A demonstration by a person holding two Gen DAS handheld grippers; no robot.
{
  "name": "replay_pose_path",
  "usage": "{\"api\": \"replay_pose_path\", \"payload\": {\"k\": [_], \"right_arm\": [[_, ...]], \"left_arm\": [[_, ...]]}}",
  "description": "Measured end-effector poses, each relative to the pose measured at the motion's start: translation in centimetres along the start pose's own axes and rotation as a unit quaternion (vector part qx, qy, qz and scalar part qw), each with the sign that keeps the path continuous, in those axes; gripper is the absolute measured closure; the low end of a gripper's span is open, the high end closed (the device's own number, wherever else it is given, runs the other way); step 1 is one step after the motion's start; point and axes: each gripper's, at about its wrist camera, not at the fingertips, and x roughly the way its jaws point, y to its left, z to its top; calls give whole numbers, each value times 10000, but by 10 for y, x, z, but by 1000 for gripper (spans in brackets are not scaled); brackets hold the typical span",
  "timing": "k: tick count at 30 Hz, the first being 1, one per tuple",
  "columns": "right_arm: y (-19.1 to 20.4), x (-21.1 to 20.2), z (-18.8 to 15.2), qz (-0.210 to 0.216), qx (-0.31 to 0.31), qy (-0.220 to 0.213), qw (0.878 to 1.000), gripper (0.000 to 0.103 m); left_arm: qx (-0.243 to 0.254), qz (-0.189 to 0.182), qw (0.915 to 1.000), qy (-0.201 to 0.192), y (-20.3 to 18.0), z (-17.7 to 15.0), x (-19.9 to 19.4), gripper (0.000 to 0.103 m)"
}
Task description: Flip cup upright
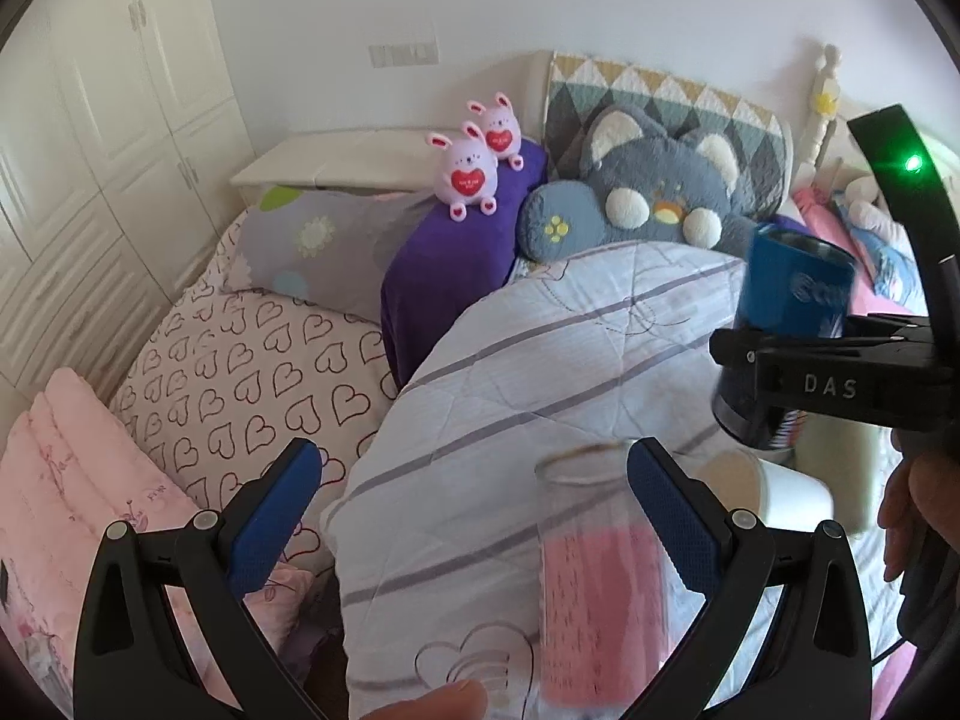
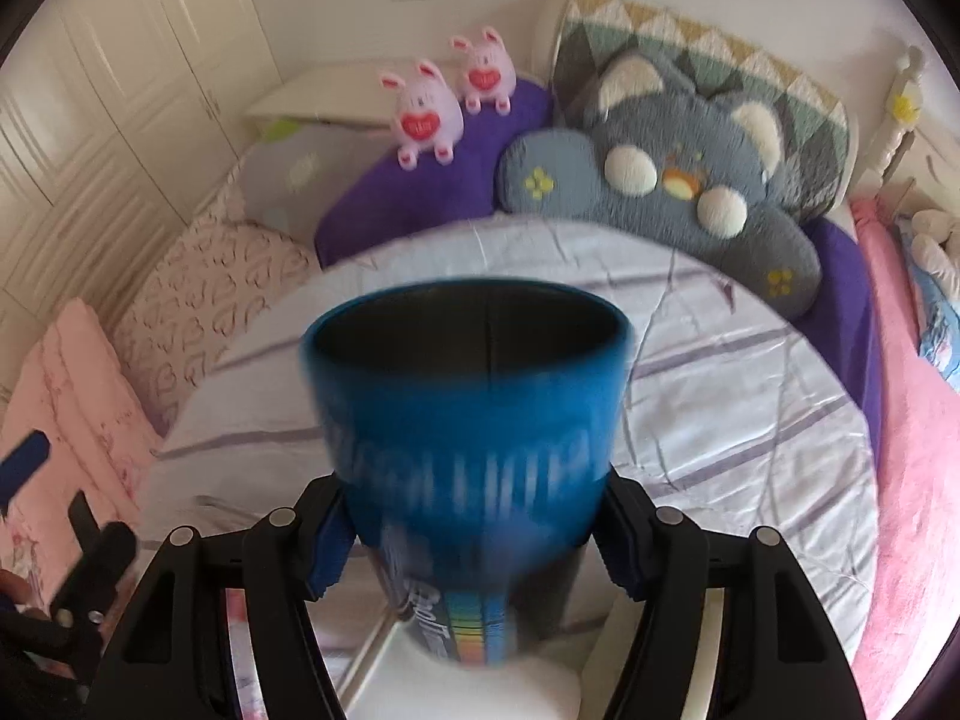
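- Holding the blue cup in the air, the right tongs are clamped on its lower body, one blue pad on each side.
- The cup's open mouth points up and a little away toward the far side, so it looks almost upright; the blur suggests it is in motion.
- In the left wrist view the same cup shows at the right, above the striped quilt on the bed, and it touches no surface there.
- The left tongs stand wide apart and hold nothing; they sit near the left-near part of the quilt.
- A clear glass with a pink band lies blurred just beside the right pad of the left tongs, and a white cup is near it, under the blue cup.
- I judge that the turning step is nearly finished and the placing step remains.
- The next move calls for lowering the cup straight with its base level, then parting the tongs only when it rests.
- The soft quilt may let it tip, so a flat spot is needed; under the cup a white flat thing shows, but I cannot tell what it is.
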Motion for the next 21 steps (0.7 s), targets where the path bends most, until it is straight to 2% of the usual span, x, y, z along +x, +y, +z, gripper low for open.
{"api": "replay_pose_path", "payload": {"k": [5, 11, 16, 21], "right_arm": [[9, -39, -23, 24, -1, -293, 9996, 35], [29, -94, -76, 103, 22, -487, 9988, 35], [47, -120, -139, 230, 95, -381, 9990, 35], [47, -111, -200, 486, 407, -40, 9980, 35]], "left_arm": [[0, -46, 9998, -175, 5, -17, -32, 0], [101, -123, 9993, -337, 7, -50, -72, 0], [227, -176, 9990, -332, 10, -94, -96, 0], [316, -162, 9991, -211, 16, -133, -106, 0]]}}
